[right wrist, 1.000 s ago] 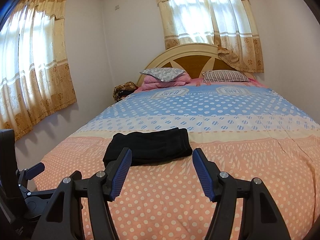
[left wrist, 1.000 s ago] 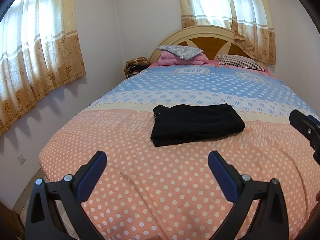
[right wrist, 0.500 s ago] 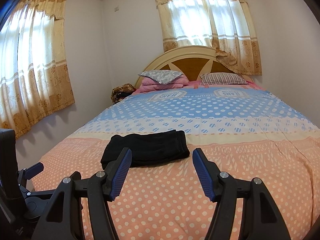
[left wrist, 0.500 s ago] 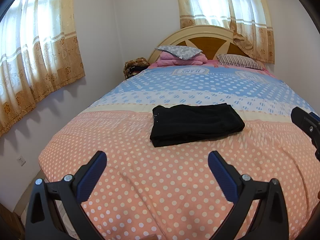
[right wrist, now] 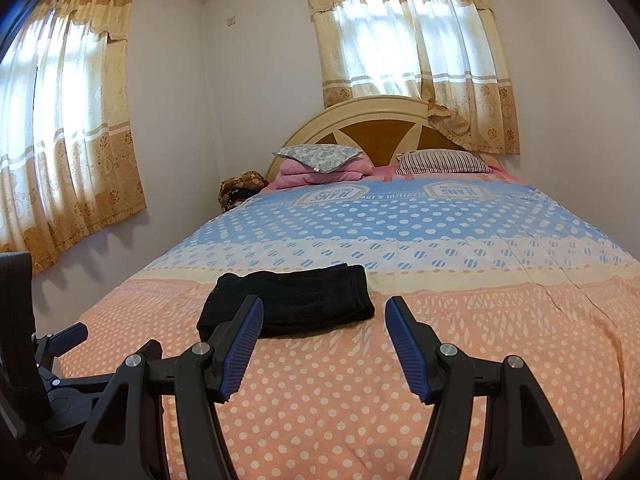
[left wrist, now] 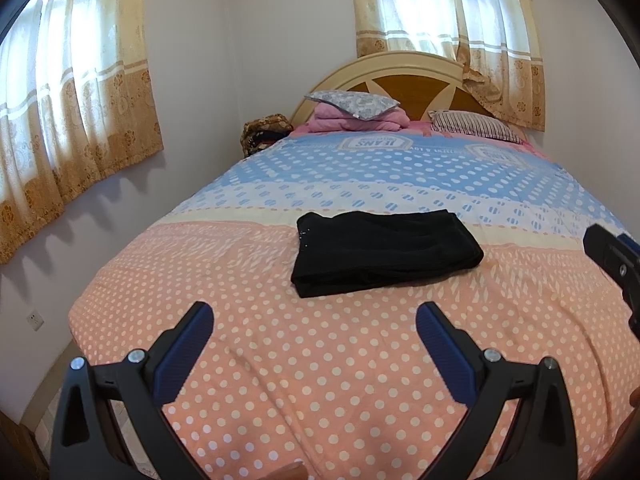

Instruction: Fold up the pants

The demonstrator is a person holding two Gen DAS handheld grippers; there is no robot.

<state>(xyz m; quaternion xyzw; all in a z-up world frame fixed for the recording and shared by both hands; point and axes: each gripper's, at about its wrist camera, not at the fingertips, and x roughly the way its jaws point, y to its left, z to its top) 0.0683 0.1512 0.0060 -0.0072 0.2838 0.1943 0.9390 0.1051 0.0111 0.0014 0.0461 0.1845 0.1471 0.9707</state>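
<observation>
Black pants [left wrist: 382, 250] lie folded into a compact rectangle on the bed's dotted cover, also seen in the right wrist view as the same pants [right wrist: 304, 300]. My left gripper [left wrist: 314, 320] hovers open over the pink part of the cover, short of the pants, with nothing between its blue pads. My right gripper [right wrist: 324, 316] is open too, held above the cover just in front of the pants, its left finger [right wrist: 240, 344] overlapping their near edge in the picture. Part of the right gripper shows at the right edge of the left wrist view [left wrist: 616, 260].
The bed [left wrist: 280, 360] fills the room, with pink bedding and a grey pillow [right wrist: 320, 158] and a striped pillow [right wrist: 442, 161] at the headboard. A brown bag [right wrist: 240, 188] sits in the corner. Curtained windows stand left and behind; walls are close on both sides.
The right wrist view has tilted slightly upward, so the bed and pants sit a little lower in it. The left view and both grippers' openings look the same.
</observation>
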